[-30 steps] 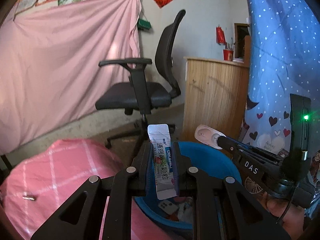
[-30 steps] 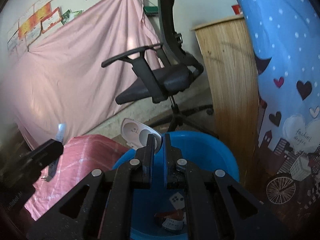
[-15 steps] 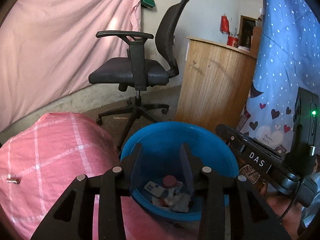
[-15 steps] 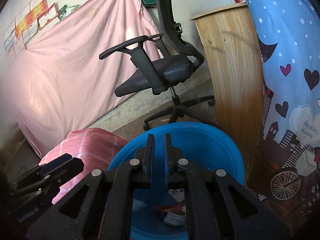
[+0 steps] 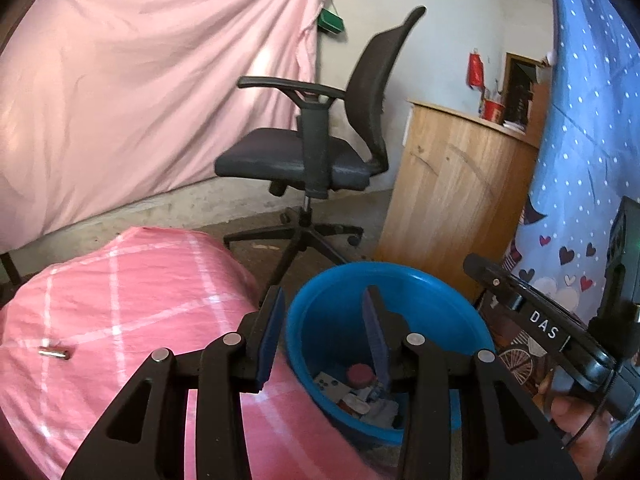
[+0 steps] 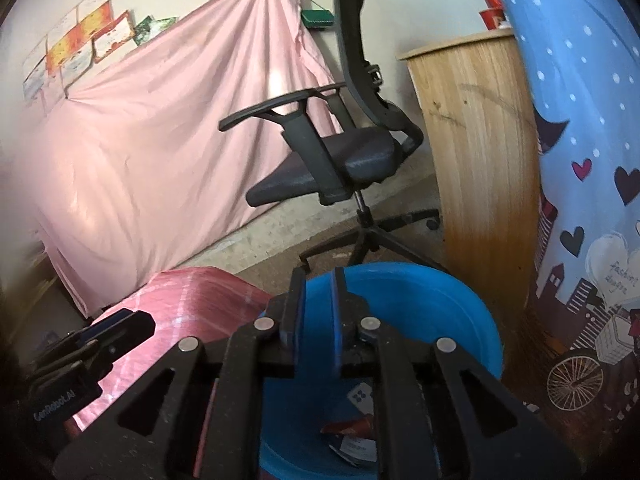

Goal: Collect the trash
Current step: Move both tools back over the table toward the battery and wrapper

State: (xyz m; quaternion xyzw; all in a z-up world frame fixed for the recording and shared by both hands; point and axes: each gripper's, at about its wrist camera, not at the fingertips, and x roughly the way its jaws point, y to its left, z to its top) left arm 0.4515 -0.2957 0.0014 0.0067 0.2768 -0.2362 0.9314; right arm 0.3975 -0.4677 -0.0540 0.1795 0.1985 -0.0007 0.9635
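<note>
In the left wrist view, the left gripper (image 5: pixel 323 332) reaches forward and slightly down over the near left rim of the blue bin (image 5: pixel 400 280), its jaws spread wide with nothing between them; the left finger stands over the edge of the pink cloth (image 5: pixel 120 300), the right finger over the bin's opening. Trash (image 5: pixel 360 392) lies at the bottom of the bin: a red cap, a small white card with dots and crumpled wrappers. A small metal cylinder (image 5: pixel 53 353) rests on the cloth near its left edge. The right gripper (image 5: pixel 476 266) enters from the right, just beside the bin's right rim, held in a hand (image 5: pixel 580 432) at the lower right corner. Behind stand a chair (image 5: pixel 320 152) and a wooden counter (image 5: pixel 452 192). In the right wrist view, the right gripper (image 6: pixel 319 284) points level over the bin (image 6: pixel 460 320), its jaws narrow, a slim gap between them and nothing held. Trash (image 6: pixel 356 436) shows below the fingers on the bin floor. The left gripper (image 6: pixel 120 326) sits at the left, over the cloth (image 6: pixel 192 292).
</note>
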